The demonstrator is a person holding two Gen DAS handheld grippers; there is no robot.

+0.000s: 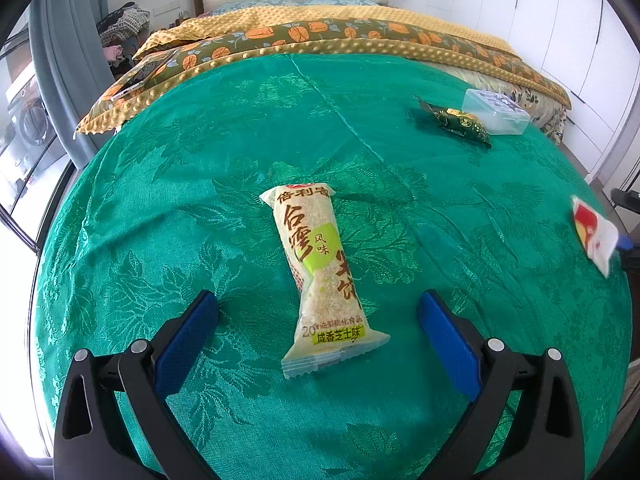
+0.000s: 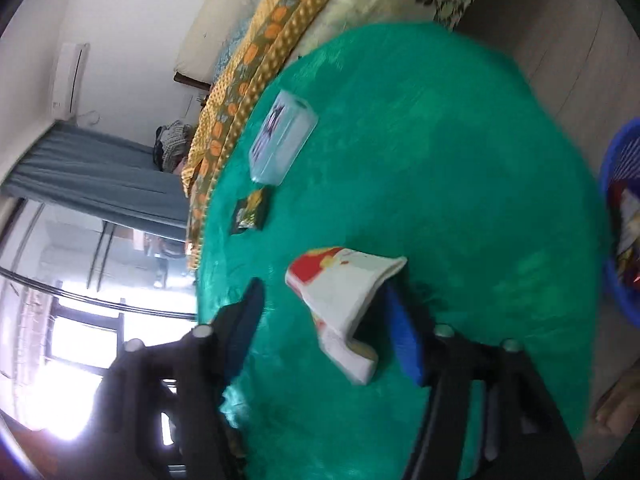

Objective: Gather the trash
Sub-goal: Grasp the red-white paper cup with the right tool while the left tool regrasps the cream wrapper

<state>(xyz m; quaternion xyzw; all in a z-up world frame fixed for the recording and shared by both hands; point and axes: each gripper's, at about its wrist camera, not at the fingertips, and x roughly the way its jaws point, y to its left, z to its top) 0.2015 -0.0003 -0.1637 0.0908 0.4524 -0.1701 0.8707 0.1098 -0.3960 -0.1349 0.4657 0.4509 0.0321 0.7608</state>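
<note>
A long beige snack wrapper (image 1: 316, 264) lies flat on the green cloth (image 1: 200, 160). My left gripper (image 1: 319, 300) hangs over its near end, open, with a blue finger on each side and neither touching it. A crumpled red-and-white wrapper (image 2: 344, 292) sits between the fingers of my right gripper (image 2: 323, 286). It rests against the right finger while the left finger stands apart from it, so the jaws are open. The same wrapper (image 1: 592, 236) shows at the right edge of the left wrist view. A dark green wrapper (image 1: 456, 122) lies further back.
A clear plastic box (image 1: 496, 110) stands beside the dark green wrapper (image 2: 250, 212). A blue basket (image 2: 620, 220) with wrappers inside sits off the cloth's right side. A bed with a yellow blanket (image 1: 320, 28) borders the far edge. The right wrist view is blurred and rolled.
</note>
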